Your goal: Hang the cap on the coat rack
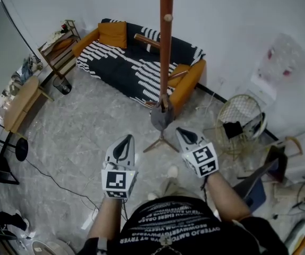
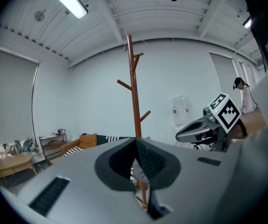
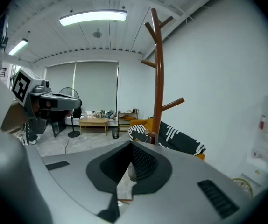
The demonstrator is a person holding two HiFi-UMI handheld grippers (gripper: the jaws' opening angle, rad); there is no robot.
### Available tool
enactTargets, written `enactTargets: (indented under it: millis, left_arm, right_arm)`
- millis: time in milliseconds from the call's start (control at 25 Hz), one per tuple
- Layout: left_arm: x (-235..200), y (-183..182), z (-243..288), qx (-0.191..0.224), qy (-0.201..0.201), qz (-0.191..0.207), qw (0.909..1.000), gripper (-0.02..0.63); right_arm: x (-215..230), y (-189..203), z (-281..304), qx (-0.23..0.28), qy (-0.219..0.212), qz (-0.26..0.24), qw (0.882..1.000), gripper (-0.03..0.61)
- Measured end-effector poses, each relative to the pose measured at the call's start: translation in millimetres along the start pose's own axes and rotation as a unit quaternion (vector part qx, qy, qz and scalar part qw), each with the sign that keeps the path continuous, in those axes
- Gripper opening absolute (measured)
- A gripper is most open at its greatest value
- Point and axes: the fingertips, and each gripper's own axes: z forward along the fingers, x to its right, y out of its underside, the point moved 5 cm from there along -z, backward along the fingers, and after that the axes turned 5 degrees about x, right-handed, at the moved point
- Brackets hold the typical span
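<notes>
We see a red-brown coat rack (image 1: pixel 166 47), a grey cap (image 1: pixel 161 117), a black sofa (image 1: pixel 126 62) with white stripes and orange cushions (image 1: pixel 113 34), and a grey marbled floor (image 1: pixel 73 137).

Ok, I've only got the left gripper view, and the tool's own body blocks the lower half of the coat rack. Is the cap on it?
Observer: Yes. In the head view, what looks like the grey cap hangs low on the coat rack, above its feet.
Operator: And the other side, holding anything?
Observer: No. The right gripper view shows the right tool shut, with nothing between its jaws.
Operator: Anything close to the rack I could bump?
Observer: A wire-caged fan sits to its right in the head view.
</notes>
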Motion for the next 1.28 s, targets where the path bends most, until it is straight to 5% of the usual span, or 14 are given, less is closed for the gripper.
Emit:
enactTargets:
  millis: [520,1280]
  left_arm:
    - [-5,-11,-38,0.009,0.005,0.012,0.9999,-0.006]
    - [-4,10,-77,-0.005,0.004,0.000,1.0000,-0.006]
  right_arm:
    - [-30,-41,-40,0.063,0.014,-0.023,0.998,0.003]
    - [-62,-12,-46,0.031,0.014,-0.018,0.999,0.003]
